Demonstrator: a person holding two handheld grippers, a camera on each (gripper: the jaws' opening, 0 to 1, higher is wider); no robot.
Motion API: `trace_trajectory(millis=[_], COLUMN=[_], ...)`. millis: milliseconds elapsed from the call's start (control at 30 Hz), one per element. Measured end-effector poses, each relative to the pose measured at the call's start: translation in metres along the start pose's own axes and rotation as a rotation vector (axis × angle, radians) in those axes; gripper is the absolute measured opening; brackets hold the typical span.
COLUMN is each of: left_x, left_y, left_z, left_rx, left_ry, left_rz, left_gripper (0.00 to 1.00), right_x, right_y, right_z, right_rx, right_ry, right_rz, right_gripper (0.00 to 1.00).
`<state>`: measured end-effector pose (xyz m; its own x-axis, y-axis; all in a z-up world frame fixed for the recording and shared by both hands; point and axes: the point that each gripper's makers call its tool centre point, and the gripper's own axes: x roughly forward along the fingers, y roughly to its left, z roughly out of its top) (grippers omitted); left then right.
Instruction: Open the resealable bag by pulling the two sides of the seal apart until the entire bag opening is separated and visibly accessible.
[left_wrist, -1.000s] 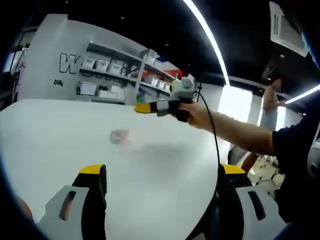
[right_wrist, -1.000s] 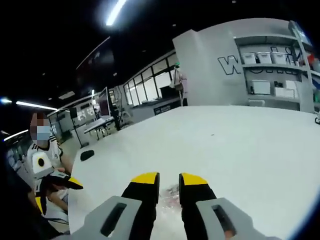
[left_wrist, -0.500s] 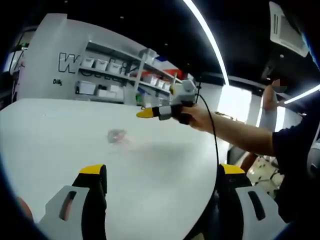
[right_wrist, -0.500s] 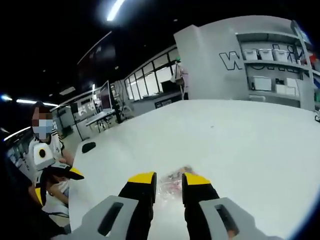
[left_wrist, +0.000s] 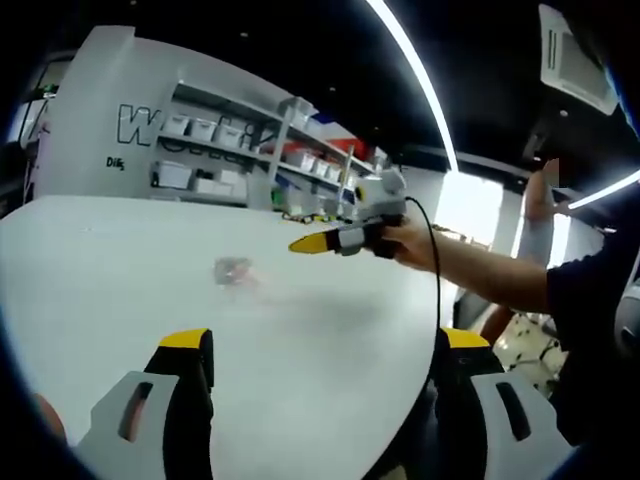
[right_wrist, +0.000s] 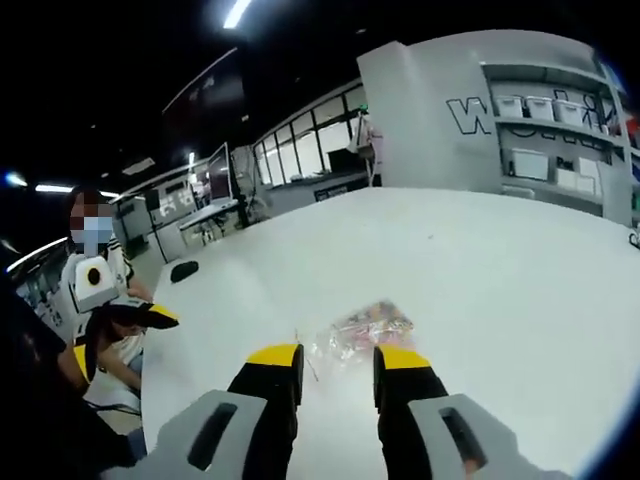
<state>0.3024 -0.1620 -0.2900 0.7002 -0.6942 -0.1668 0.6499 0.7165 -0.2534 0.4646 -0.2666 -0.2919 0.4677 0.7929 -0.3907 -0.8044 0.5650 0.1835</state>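
A clear resealable bag (right_wrist: 362, 329) with colourful contents lies flat on the white table (right_wrist: 520, 290), untouched by either tool. In the right gripper view, the bag rests just beyond the yellow tips of the right gripper (right_wrist: 338, 357), roughly in line with the gap between its jaws, which stand narrowly apart and hold nothing. In the left gripper view, the same bag (left_wrist: 233, 270) appears small and blurred, well beyond the left gripper (left_wrist: 320, 345), whose jaws are spread wide and empty. There the right gripper (left_wrist: 312, 243), carried in a hand (left_wrist: 413, 243), is raised above the table to the right of the bag. Shelves with white boxes (left_wrist: 205, 150) line the far wall.
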Motion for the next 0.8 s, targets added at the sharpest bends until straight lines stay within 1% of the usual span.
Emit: trace_trajectory(millis=[233,400,500,567,700,800], left_x=[-0.002,-0.004,-0.005,-0.005,-0.007,-0.009], left_y=[-0.003,-0.002,-0.002,-0.003,-0.002,-0.002], left_z=[0.002,0.003,0.003,0.003,0.001,0.001], left_rx=[0.005,0.01,0.011,0.013,0.024,0.025], left_ry=[-0.003,-0.003,-0.001,-0.001,0.009,0.013], left_rz=[0.001,0.005,0.007,0.007,0.015,0.017], left_gripper=[0.9,0.9,0.9,0.9,0.9,0.9], right_x=[-0.014,-0.029,-0.038,-0.045,-0.061,-0.073], right_y=[0.012,0.02,0.02,0.021,0.025,0.029], right_z=[-0.009,-0.02,-0.024,-0.029,-0.036,-0.042], right_rx=[-0.024,-0.036,-0.04,-0.041,-0.032,-0.04], right_ry=[0.02,0.03,0.029,0.029,0.019,0.014], right_rz=[0.005,0.001,-0.006,-0.013,-0.024,-0.04], right_gripper=[0.35,0.4,0.46,0.52,0.59,0.64])
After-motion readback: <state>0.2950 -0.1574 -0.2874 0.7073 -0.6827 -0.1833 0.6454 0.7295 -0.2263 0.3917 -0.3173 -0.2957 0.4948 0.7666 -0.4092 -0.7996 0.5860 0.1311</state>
